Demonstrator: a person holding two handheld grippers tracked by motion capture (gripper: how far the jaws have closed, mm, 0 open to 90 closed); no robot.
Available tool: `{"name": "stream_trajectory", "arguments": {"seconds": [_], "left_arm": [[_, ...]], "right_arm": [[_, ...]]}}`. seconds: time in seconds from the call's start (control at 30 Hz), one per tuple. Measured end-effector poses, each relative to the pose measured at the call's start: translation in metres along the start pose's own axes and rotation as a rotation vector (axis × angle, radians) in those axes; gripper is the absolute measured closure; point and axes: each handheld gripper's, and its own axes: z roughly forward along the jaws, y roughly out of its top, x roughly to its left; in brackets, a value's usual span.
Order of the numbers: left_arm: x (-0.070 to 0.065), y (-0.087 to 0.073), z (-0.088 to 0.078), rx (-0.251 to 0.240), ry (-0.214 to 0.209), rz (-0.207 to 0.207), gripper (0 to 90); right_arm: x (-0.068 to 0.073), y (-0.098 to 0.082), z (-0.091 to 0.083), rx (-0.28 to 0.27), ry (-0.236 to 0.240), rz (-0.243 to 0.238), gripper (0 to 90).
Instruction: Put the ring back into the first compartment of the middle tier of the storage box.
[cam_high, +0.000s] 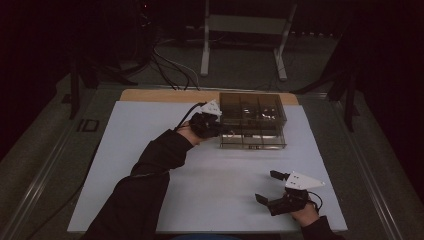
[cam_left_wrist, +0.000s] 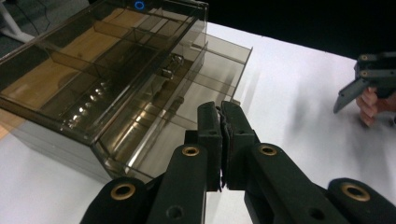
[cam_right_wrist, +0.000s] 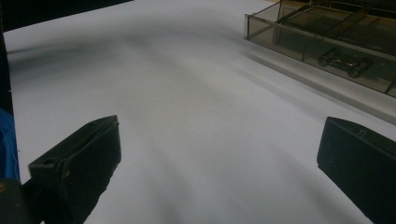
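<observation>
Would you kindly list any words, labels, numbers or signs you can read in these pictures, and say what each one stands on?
None can be read.
Smoky plastic organiser box: no label or print on its walls or compartments.
Floor left of the table: a pale mark, too dim and small to read.
Right gripper: a tiny raised mark on one jaw, too small to read.

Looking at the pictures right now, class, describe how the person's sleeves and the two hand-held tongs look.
Both arms wear dark sleeves. The left tongs have black jaws on black arms with brass-coloured rivets. The right tongs are black too. Each tool carries a pale three-cornered plate on top, and a black cable trails from the left one.
</observation>
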Motion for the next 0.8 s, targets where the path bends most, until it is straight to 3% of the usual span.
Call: {"name": "stream_trajectory", "arguments": {"seconds": [0.4,0.8], "left_arm": [[0.005,0.002,0.026,0.016,0.001,-0.007,90.0],[0.011,-0.004,0.045,0.048,0.068,-0.023,89.7]], "right_arm": [[0.0,0.0,0.0,0.003,0.0,0.0,0.0],[0.0,-0.001,0.0,0.005,0.002,0.002,0.0]]}}
